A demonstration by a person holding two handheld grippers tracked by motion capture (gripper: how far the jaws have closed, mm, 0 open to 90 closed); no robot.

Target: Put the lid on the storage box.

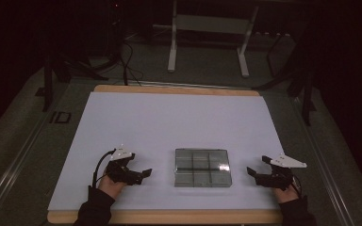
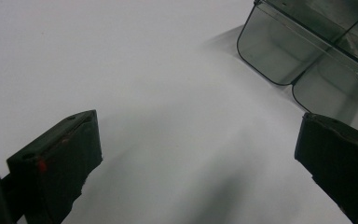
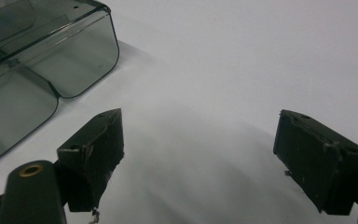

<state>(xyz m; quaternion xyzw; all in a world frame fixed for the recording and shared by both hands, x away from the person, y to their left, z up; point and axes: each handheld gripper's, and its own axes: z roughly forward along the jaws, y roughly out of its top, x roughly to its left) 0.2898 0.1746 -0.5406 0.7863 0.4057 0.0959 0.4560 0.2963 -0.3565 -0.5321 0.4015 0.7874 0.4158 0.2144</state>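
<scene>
Table (image 1: 75, 221), wood-edged, takes up the lower two thirds of the high view; dark floor around it, a white frame (image 1: 172, 47) standing at upper centre beyond the far edge. White sheet (image 1: 169, 117) covers nearly the whole tabletop, wood showing only as thin strips at top and bottom. Box (image 1: 202, 167), clear smoky plastic with a grid of compartments, lies flat on the sheet at lower centre of the high view, lid catching a small glare at its right side; contents cannot be made out. In the left gripper view the box (image 2: 307, 51) sits at upper right, rounded corners and a divider visible; in the right gripper view the box (image 3: 37, 60) fills the upper left. Left gripper (image 1: 143, 173) at lower left of the high view, held in a hand (image 1: 111, 184) with a dark sleeve, pointing right toward the box, near it but apart. Its jaws stand wide apart, nothing between them but bare sheet; same in its own view (image 2: 198, 158). Right gripper (image 1: 251, 172) at lower right, grey plate on top, pointing left at the box, also near and not touching. Jaws spread wide, nothing held, seen again in its own view (image 3: 198, 149). Box lies between the two grippers.
</scene>
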